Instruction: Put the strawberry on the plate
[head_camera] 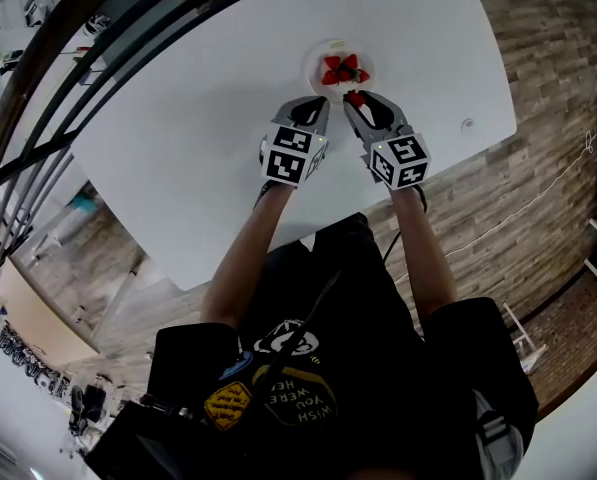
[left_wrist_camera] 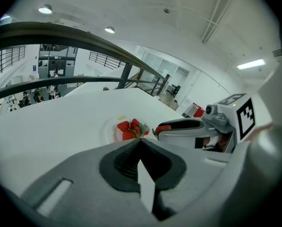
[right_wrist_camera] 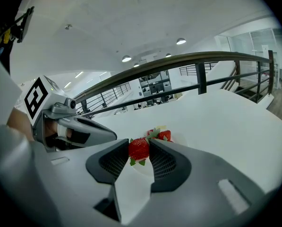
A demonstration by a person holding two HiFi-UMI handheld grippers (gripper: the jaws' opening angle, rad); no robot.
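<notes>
A white plate [head_camera: 316, 60] on the white table holds several red strawberries [head_camera: 342, 69]. My right gripper [head_camera: 357, 99] is shut on one more strawberry [right_wrist_camera: 139, 148], held just at the plate's near rim. In the right gripper view the plate [right_wrist_camera: 175, 139] and its berries [right_wrist_camera: 163, 135] lie right behind the held one. My left gripper [head_camera: 314, 108] is shut with nothing in it, just short of the plate's near-left rim. In the left gripper view the plate [left_wrist_camera: 110, 130] with its strawberries [left_wrist_camera: 131, 129] lies ahead, and the right gripper [left_wrist_camera: 160, 129] with its berry shows at right.
The white table [head_camera: 198, 118] stretches left and far past the plate, with its right edge near a small round fitting [head_camera: 467, 125]. A dark curved railing [head_camera: 68, 58] runs along the table's left side. Wood floor [head_camera: 538, 168] lies to the right.
</notes>
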